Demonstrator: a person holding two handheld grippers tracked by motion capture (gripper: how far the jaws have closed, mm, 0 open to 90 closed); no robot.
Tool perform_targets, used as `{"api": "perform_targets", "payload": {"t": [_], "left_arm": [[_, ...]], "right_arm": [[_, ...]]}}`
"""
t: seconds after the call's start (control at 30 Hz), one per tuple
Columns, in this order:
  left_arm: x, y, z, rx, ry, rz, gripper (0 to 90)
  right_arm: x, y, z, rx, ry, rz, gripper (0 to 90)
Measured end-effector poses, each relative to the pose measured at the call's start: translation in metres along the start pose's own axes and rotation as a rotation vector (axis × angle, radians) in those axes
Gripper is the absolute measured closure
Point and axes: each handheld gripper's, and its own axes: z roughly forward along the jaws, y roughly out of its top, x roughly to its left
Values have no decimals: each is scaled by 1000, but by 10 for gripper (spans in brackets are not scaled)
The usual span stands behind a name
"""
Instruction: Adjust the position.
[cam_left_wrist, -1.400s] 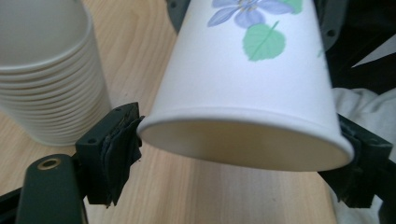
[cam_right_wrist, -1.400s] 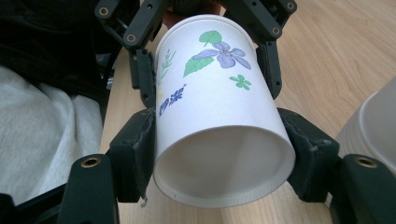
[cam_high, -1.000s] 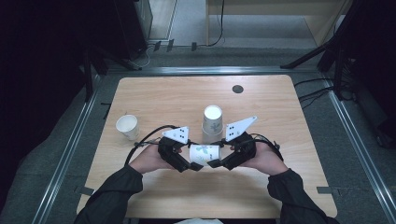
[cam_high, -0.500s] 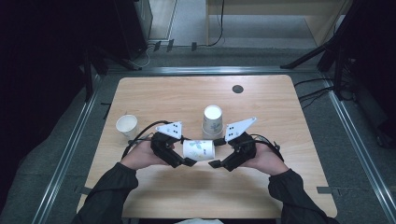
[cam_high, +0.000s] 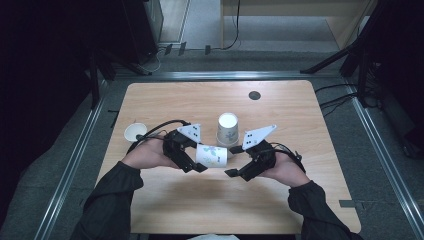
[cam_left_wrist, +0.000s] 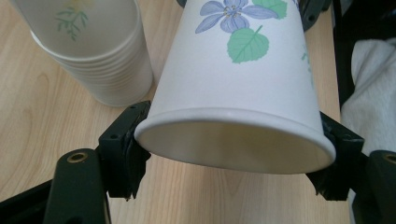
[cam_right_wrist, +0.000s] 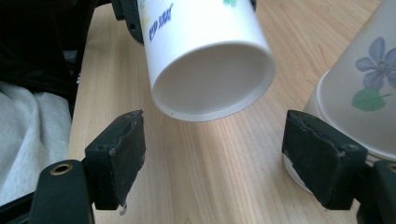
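My left gripper (cam_high: 192, 164) clamps the flowered paper cup (cam_high: 212, 155) by its rim, lifted sideways near the cup stack (cam_high: 227, 129). The right gripper view shows its recessed bottom beyond my right gripper (cam_right_wrist: 212, 154), whose jaws have just opened wide, empty.

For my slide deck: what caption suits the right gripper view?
Open right claw facing the base of a paper cup, beside an upturned cup stack.

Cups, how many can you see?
3 spots, maybe more: one cup gripped in the left gripper, a nested upside-down stack mid-table hiding its own count, and one single cup at the left.
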Motion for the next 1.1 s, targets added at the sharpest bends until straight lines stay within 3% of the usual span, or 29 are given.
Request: {"api": "perform_targets", "payload": {"t": [0.13, 0.2, 0.3, 0.5, 0.77, 1.1], "left_arm": [[1, 6, 3, 71, 11, 9, 256], [-3, 8, 6, 108, 44, 12, 256], [-3, 9, 9, 139, 32, 22, 257], [-6, 11, 16, 157, 1, 28, 257], [-7, 14, 28, 210, -6, 30, 257], [-10, 18, 42, 220, -37, 32, 256]], "right_arm": [[0, 0, 0, -5, -7, -9, 221], [1, 0, 1, 0, -8, -10, 222], [1, 0, 3, 1, -7, -18, 224], [4, 1, 9, 18, -1, -34, 225], [6, 0, 16, 36, 4, -55, 231], [8, -1, 23, 46, 25, -68, 253]]}}
